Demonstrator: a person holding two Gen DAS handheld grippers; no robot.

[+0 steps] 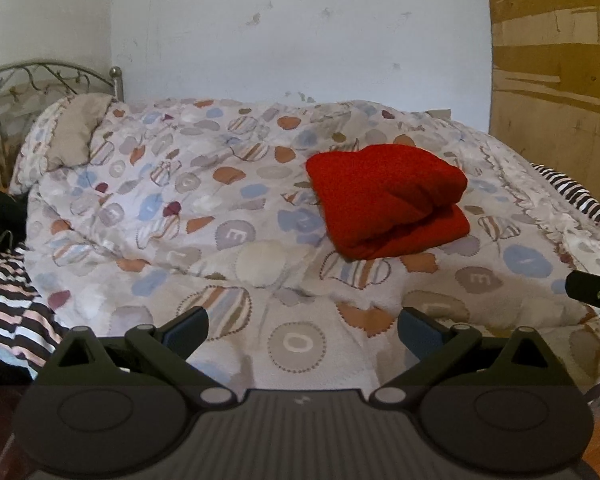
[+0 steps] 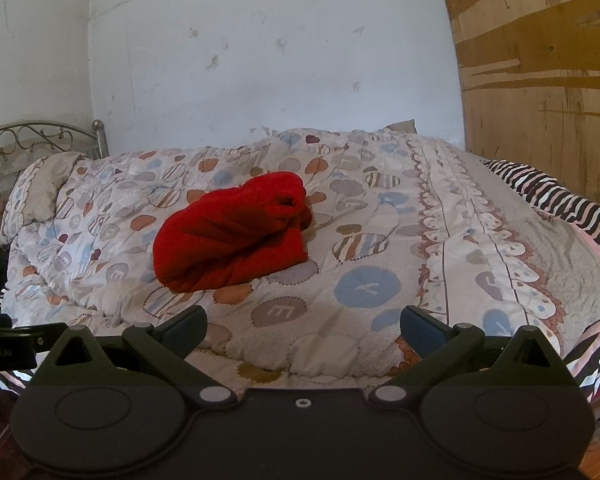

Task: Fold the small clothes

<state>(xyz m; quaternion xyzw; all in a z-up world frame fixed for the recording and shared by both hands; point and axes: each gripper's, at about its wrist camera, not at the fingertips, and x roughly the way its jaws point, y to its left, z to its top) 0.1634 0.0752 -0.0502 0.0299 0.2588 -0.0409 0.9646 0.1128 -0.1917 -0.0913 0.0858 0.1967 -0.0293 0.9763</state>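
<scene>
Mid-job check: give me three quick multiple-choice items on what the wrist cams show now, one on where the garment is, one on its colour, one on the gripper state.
1. Where does the garment lie?
A. on the patterned quilt
B. on the floor
C. in the left gripper

2. What colour is it?
A. blue
B. red
C. striped black and white

3. How do the two grippers stand?
A. both shut on cloth
B. one open, one shut
C. both open and empty

Answers:
1 A: the red garment rests bundled on the quilt, beyond both grippers.
2 B: it is plain red in both views.
3 C: the left gripper and right gripper show spread fingers holding nothing.
</scene>
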